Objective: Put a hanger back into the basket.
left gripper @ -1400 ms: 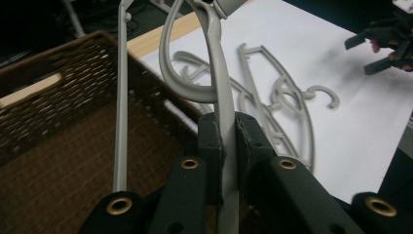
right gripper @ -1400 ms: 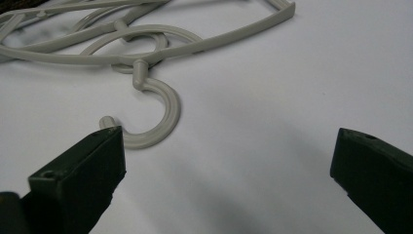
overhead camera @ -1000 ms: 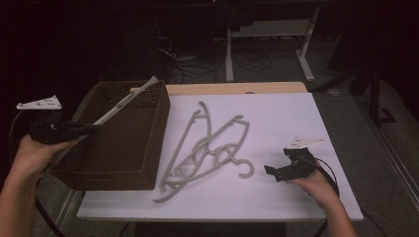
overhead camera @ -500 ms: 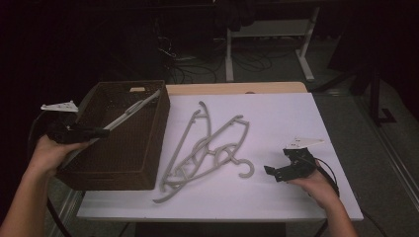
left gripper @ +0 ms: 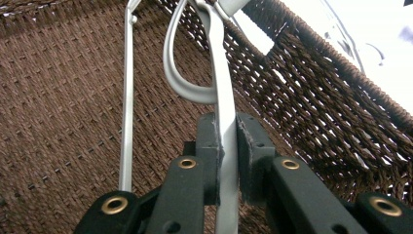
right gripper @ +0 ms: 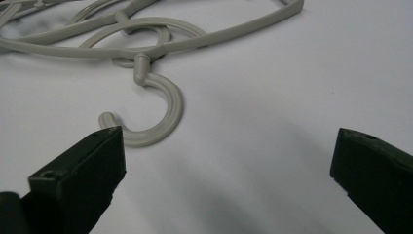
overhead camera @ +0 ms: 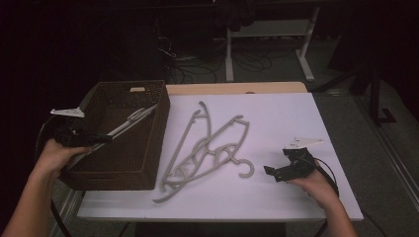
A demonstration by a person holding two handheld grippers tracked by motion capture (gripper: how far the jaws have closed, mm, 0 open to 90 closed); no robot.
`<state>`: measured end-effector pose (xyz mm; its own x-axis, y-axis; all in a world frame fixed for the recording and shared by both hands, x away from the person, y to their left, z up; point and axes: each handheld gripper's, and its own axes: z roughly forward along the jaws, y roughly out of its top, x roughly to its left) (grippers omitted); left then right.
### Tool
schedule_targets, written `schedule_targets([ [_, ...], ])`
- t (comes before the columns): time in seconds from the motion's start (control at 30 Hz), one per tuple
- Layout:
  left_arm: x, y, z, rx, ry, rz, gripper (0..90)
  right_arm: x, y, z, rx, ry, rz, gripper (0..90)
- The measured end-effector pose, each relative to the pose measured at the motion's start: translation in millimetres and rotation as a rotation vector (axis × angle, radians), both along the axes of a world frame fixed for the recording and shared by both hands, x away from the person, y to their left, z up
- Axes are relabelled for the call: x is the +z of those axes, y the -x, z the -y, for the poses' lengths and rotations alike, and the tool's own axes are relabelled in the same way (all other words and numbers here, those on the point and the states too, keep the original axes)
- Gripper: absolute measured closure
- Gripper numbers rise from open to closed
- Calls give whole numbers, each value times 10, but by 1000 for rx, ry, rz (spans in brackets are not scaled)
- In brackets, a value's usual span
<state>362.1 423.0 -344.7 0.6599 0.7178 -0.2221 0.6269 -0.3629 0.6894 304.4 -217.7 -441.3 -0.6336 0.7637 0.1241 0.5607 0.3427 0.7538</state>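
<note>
at the left of the high view, the left tool [overhead camera: 101, 139] grips a grey hanger [overhead camera: 129, 122] by one flat arm, holding it slanted over the open top of a brown woven basket [overhead camera: 160, 106]. its far end reaches up toward the basket's upper right rim. seen from the left gripper view, the left tool [left gripper: 226, 161] has that flat grey arm [left gripper: 225, 122] pinched upright between its two black pads; the jaws have just been easing slightly apart, yet the strip still sits tight between them. the hanger's curved hook loops off to the upper left of that frame, a thin grey bar runs down its left side, and the basket's weave lies behind.

to the right of the basket, a pile of grey hangers [overhead camera: 207, 148] lies flat on the white desk [overhead camera: 276, 113], spread from upper centre to lower centre of the high view, one hook [overhead camera: 245, 169] curling out at its lower right. the right tool [overhead camera: 271, 172] rests on the desk at the lower right, just beside that hook but apart from it. along the right gripper view, the right tool [right gripper: 229, 161] stands wide open and empty, with the hook [right gripper: 156, 112] lying flat on the desk just above its left jaw.
</note>
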Motion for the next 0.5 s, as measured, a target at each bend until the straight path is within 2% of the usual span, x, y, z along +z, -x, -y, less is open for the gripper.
schedule_targets([
  [0.13,43,22,-55,16,23,25,725,-2,-4,3,-1,0,-1,0],
  [0.2,69,33,-69,24,25,34,657,0,-4,-1,0,0,-1,0],
  [0.27,99,50,-71,29,50,45,571,0,-3,-3,2,-1,0,0],
  [0.4,170,97,-19,21,93,77,428,-1,-6,-2,2,0,0,0],
  [0.5,213,131,59,13,106,102,349,-1,-8,-3,3,0,0,0],
])
